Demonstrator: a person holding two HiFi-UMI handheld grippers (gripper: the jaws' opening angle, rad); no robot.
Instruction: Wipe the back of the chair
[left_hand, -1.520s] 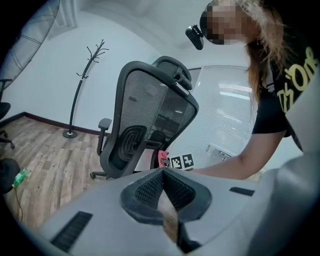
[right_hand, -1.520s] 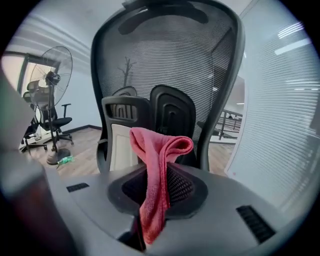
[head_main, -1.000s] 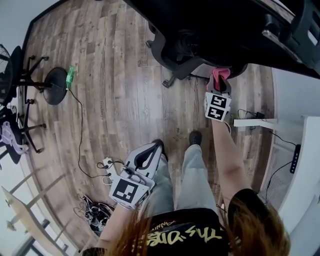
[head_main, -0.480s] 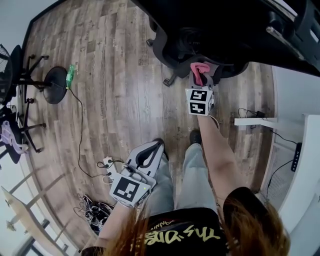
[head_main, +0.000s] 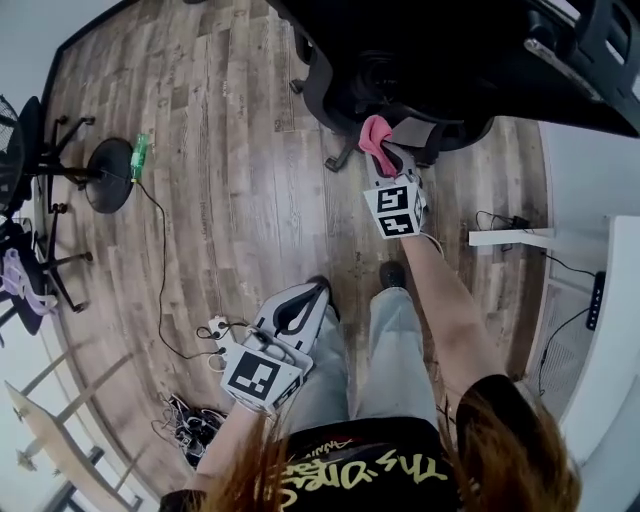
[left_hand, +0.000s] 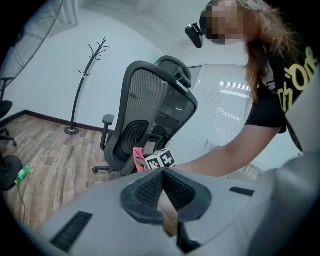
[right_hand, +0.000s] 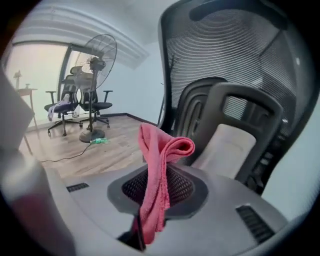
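The black mesh office chair (head_main: 400, 60) fills the top of the head view, and its mesh back (right_hand: 225, 60) rises close ahead in the right gripper view. My right gripper (head_main: 385, 152) is shut on a pink cloth (head_main: 374, 134), held at the lower back of the chair beside the grey lumbar pad (right_hand: 225, 145). The cloth (right_hand: 159, 160) stands folded up out of the right gripper (right_hand: 160, 176). My left gripper (head_main: 312, 295) hangs low beside the person's leg, shut and holding nothing. From the left gripper (left_hand: 163, 172) the chair (left_hand: 150, 110) and the cloth (left_hand: 137, 157) show ahead.
A fan base (head_main: 108, 172) with a green bottle (head_main: 140, 155) and a cable lies on the wood floor at the left. Other chairs (head_main: 25, 160) stand at the far left. A power strip (head_main: 212, 326) lies near my feet. A white desk leg (head_main: 510, 243) is right. A coat stand (left_hand: 87, 85) stands behind.
My right gripper has moved left along the lower chair back with the pink cloth in it. The left gripper has stayed where it was.
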